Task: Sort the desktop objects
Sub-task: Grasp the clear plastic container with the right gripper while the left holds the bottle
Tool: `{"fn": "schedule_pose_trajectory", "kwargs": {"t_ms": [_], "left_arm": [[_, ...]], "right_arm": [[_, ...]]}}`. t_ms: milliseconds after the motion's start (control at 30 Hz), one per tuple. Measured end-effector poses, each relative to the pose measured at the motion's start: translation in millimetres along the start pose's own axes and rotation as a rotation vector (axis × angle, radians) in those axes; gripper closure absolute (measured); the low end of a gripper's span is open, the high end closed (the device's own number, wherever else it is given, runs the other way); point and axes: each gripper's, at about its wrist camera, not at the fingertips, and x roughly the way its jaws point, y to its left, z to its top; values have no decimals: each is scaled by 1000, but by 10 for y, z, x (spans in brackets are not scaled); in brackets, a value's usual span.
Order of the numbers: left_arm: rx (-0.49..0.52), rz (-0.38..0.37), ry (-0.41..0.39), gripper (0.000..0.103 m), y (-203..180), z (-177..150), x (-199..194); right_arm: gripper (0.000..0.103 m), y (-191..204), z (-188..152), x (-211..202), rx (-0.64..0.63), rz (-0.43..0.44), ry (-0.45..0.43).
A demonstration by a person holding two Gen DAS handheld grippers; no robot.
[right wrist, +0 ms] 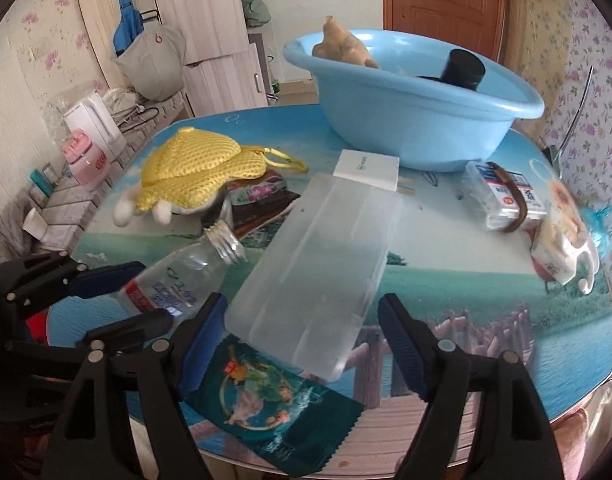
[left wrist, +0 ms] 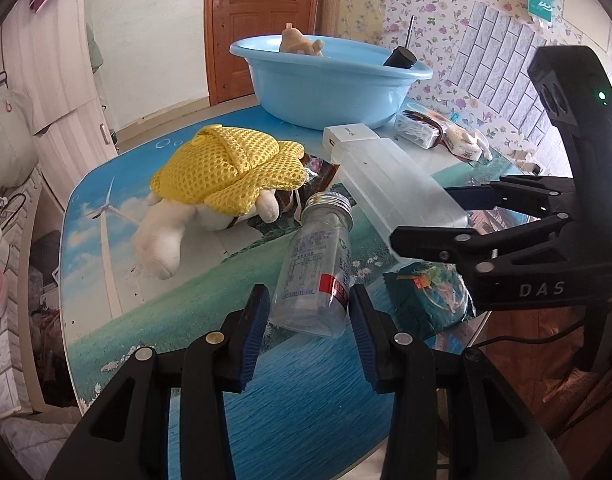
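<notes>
A clear plastic bottle [left wrist: 314,268] lies on the table with its metal neck pointing away; its base sits between the fingers of my left gripper [left wrist: 308,334], which is open around it. It also shows in the right wrist view [right wrist: 178,276]. A frosted clear plastic box [right wrist: 318,268] lies on the table; my right gripper [right wrist: 302,344] is open, its fingers on either side of the box's near end. The box [left wrist: 394,188] and right gripper [left wrist: 430,216] also show in the left wrist view. A blue basin [left wrist: 326,84] stands at the back holding a tan toy and a black cylinder.
A plush toy in a yellow mesh cover [left wrist: 226,168] lies at left. A white box [right wrist: 366,168], a banded packet [right wrist: 506,196] and a small doll [right wrist: 562,240] lie near the basin. A dark green foil packet [right wrist: 266,400] lies at the front edge.
</notes>
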Motion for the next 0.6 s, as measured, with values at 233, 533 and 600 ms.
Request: {"fn": "schedule_pose_trajectory", "kwargs": {"t_ms": [233, 533, 600], "left_arm": [[22, 12, 12, 61, -40, 14, 59], [63, 33, 25, 61, -125, 84, 169], [68, 35, 24, 60, -140, 104, 191]], "right_arm": [[35, -259, -124, -187, -24, 0, -14], [35, -625, -301, -435, -33, -9, -23], [35, -649, -318, -454, -45, -30, -25]]}}
